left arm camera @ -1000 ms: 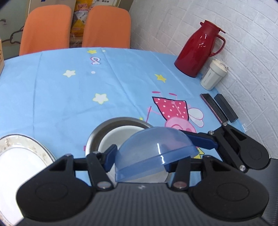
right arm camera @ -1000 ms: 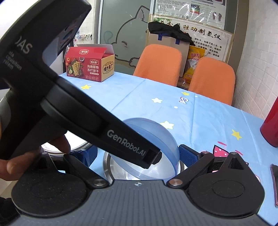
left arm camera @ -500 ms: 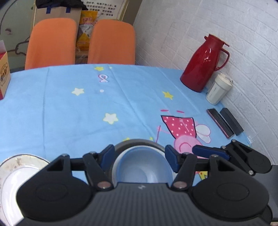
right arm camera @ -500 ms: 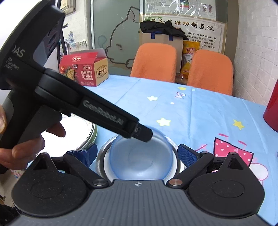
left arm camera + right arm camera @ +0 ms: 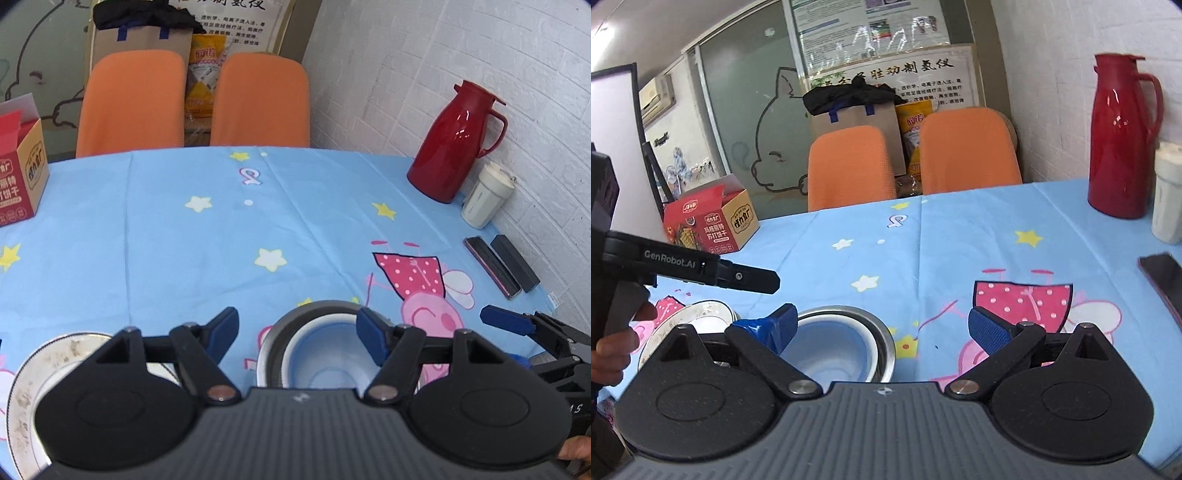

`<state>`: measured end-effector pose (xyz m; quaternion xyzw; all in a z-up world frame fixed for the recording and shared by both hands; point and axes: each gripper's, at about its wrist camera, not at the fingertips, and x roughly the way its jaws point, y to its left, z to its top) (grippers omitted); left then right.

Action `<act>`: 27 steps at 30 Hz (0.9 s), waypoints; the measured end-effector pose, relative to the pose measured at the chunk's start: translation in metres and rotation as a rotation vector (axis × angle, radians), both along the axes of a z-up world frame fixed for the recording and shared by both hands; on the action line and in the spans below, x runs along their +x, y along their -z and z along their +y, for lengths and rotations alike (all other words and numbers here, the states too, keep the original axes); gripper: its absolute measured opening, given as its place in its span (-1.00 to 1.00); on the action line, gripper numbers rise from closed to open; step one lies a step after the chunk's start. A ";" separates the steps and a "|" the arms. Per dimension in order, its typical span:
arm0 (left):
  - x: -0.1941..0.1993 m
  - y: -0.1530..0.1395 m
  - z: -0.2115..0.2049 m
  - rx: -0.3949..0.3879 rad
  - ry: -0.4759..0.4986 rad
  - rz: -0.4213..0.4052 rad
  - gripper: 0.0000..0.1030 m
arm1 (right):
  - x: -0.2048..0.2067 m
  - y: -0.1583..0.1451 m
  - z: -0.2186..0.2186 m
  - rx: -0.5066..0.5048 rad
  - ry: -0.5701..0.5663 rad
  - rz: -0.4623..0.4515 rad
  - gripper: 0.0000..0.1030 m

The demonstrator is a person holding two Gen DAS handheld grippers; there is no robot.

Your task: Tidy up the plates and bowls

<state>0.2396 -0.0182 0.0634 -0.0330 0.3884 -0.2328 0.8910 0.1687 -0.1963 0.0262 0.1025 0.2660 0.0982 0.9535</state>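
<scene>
A translucent blue bowl [image 5: 332, 360] sits nested in a steel bowl [image 5: 275, 339] on the blue tablecloth; both also show in the right wrist view, the blue bowl [image 5: 827, 354] inside the steel bowl [image 5: 879, 332]. A white gold-rimmed plate [image 5: 26, 387] lies to the left, and also shows in the right wrist view [image 5: 698, 314]. My left gripper [image 5: 297, 332] is open and empty, pulled back above the bowls. My right gripper [image 5: 882, 328] is open and empty to the right of the bowls.
A red thermos [image 5: 454, 144] and a white cup [image 5: 485, 199] stand at the right by the brick wall, with two dark flat cases [image 5: 498, 266] nearby. A red snack box [image 5: 20, 177] is far left. Two orange chairs [image 5: 258, 99] stand behind the table.
The left gripper let go of the blue bowl, which now rests upright in the steel bowl, and both grippers have drawn back and opened wider.
</scene>
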 end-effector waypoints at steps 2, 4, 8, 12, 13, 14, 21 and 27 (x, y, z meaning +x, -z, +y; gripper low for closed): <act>-0.002 0.007 -0.001 0.018 0.011 0.011 0.37 | -0.004 0.009 -0.002 0.045 0.016 0.021 0.68; -0.004 0.014 -0.001 0.037 0.021 0.024 0.40 | -0.008 0.017 -0.003 0.078 0.042 0.036 0.68; -0.006 0.026 0.001 0.076 0.030 0.052 0.41 | -0.022 0.029 -0.004 0.141 0.087 0.053 0.69; -0.008 0.030 0.002 0.100 0.019 0.037 0.43 | -0.033 0.033 -0.006 0.167 0.107 0.053 0.69; -0.008 0.031 0.001 0.103 0.015 0.034 0.44 | -0.034 0.033 -0.005 0.155 0.113 0.054 0.69; -0.007 0.032 -0.001 0.107 0.013 0.033 0.44 | -0.034 0.033 -0.004 0.138 0.119 0.055 0.69; 0.002 0.038 -0.012 0.128 0.043 0.043 0.44 | -0.011 0.040 0.009 0.081 0.101 0.088 0.69; 0.016 0.048 -0.023 0.192 0.090 0.066 0.44 | 0.012 0.053 0.026 0.016 0.097 0.132 0.69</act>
